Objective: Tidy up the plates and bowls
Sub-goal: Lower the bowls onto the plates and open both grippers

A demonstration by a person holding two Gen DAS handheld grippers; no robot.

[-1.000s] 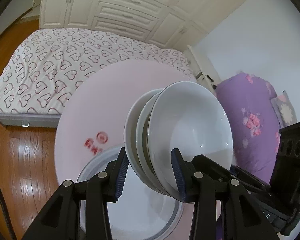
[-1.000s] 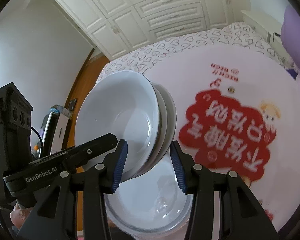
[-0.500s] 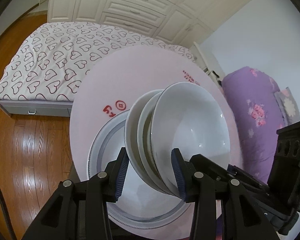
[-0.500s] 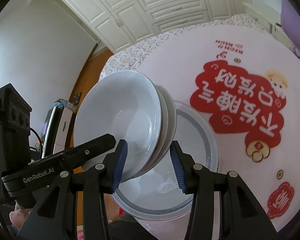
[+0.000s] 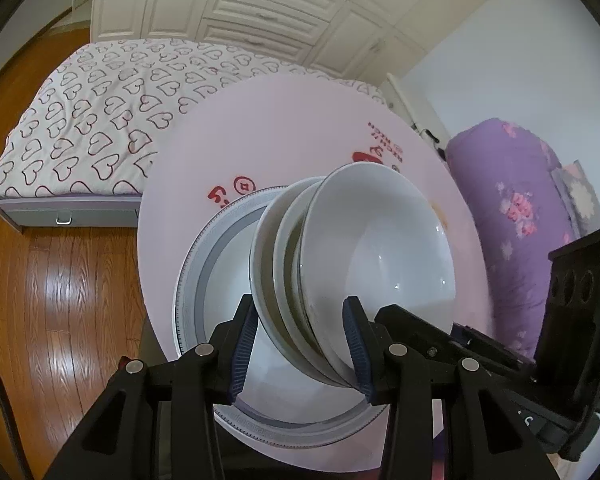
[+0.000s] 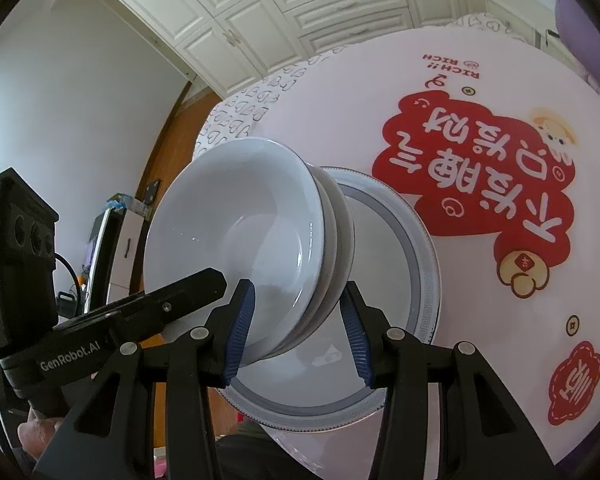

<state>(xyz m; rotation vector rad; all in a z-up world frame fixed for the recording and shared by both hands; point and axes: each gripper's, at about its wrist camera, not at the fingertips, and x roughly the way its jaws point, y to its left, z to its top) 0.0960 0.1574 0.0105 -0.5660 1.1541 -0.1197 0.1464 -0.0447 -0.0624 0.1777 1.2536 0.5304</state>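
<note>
stack of glossy white ceramic bowls (image 5: 372, 256) tilted on edge, above grey-rimmed white plate (image 5: 204, 264) | left gripper (image 5: 300, 344) and right gripper (image 6: 296, 328) both clamped on stack | plate on round pink table (image 5: 284, 128) | heart-print bed (image 5: 84, 120) beyond table

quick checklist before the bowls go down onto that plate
1. Left gripper on the stack of bowls: rim sits between the pads, contact cannot tell.
2. Right gripper on the opposite rim: same, cannot tell.
3. Stack nested together: ok.
4. Stack above the grey-rimmed plate: ok.
5. Plate free of other items: ok.
6. Plate lying fully on the round table: not ok, near rim overhangs.
</note>
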